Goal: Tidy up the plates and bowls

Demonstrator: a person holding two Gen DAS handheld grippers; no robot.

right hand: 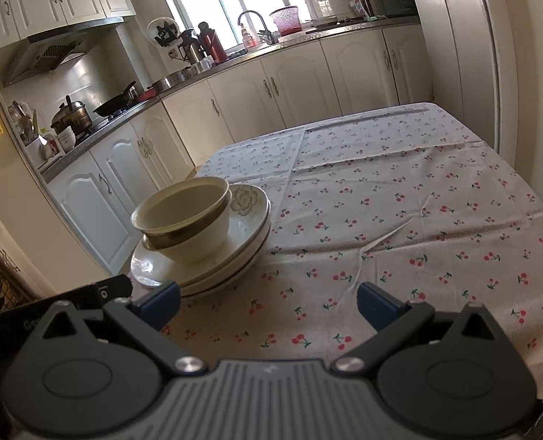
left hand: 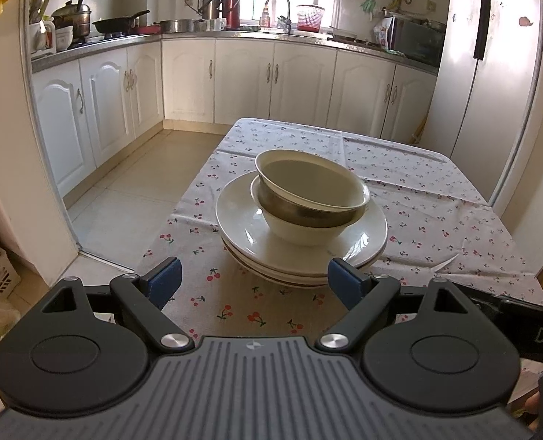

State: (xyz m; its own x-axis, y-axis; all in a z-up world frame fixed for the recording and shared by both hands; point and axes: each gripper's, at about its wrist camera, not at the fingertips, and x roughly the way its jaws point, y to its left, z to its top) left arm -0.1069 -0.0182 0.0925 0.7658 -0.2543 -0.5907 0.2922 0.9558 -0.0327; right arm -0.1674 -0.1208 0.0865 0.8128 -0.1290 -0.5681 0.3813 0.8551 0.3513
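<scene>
Two cream bowls (left hand: 308, 198) are seen nested, the upper one tilted, on a stack of cream plates (left hand: 300, 245) resting on the desk, which is covered by a cherry-print tablecloth (left hand: 436, 212). In the left wrist view the stack lies at 12 o'clock, just beyond the left gripper (left hand: 255, 280), whose blue-padded fingers (left hand: 165, 280) are spread wide apart with nothing between them. In the right wrist view the stack (right hand: 198, 256) sits at 10 o'clock, and the right gripper (right hand: 268, 302) is likewise held wide apart above bare cloth.
</scene>
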